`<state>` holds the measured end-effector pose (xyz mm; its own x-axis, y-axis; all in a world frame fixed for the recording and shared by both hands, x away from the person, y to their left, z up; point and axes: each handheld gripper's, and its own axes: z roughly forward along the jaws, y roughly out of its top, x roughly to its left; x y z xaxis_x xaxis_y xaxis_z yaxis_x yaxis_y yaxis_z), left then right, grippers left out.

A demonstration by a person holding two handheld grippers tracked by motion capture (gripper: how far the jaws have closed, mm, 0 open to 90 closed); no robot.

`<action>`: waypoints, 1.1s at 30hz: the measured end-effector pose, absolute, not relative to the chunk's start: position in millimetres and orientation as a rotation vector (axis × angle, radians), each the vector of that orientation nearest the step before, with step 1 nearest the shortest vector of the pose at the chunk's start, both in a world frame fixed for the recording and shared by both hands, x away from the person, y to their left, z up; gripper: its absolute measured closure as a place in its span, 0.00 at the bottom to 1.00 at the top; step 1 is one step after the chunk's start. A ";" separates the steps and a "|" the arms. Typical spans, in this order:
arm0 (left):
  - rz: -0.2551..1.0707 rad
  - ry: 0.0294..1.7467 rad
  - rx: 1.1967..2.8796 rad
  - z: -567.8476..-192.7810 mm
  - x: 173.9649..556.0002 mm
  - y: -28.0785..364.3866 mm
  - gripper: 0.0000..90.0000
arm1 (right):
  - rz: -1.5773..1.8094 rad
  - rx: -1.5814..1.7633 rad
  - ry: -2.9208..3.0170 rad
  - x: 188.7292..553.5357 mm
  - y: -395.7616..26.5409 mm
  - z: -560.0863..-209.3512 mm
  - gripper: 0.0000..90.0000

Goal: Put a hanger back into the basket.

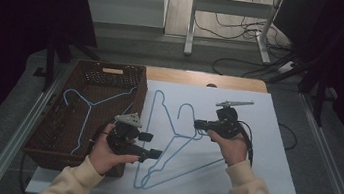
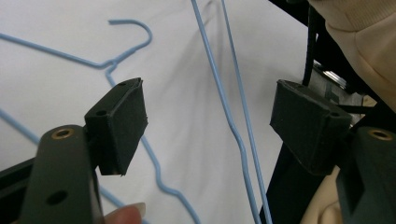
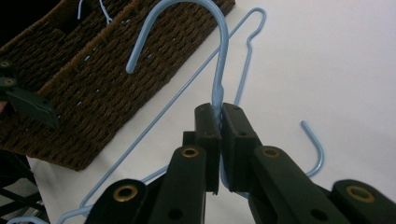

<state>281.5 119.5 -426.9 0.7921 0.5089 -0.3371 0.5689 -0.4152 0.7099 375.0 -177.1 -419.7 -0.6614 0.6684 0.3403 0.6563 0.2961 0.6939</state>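
High view: right of the brown basket [image 1: 55,127], blue wire hangers [image 1: 168,147] lie tangled on the white tabletop [image 1: 268,190]. The left tool [image 1: 151,144] hovers over them just beside the basket; the right tool [image 1: 198,125] sits farther right.

Left gripper view: its jaws stand wide apart, empty, with hanger wires [image 2: 233,121] on the tabletop below the gap.

Right gripper view: jaws pinched tight on one hanger's neck [image 3: 218,100], hook [image 3: 187,18] rising toward the basket.

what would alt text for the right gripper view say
The right gripper is shut on the neck of a blue wire hanger, its hook curving up above the gripper. A brown woven basket sits behind at upper left on the white tabletop.
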 end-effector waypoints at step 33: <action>-0.238 0.859 2.195 -443.9 284.4 91.2 0.92 | 1.441 1.226 2.512 357.6 -160.2 -399.3 0.95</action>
<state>284.4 91.2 -443.9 0.7572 0.5065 -0.4125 0.6465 -0.4907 0.5841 357.6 -160.2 -399.3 -0.6959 0.6215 0.3599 0.6243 0.2757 0.7309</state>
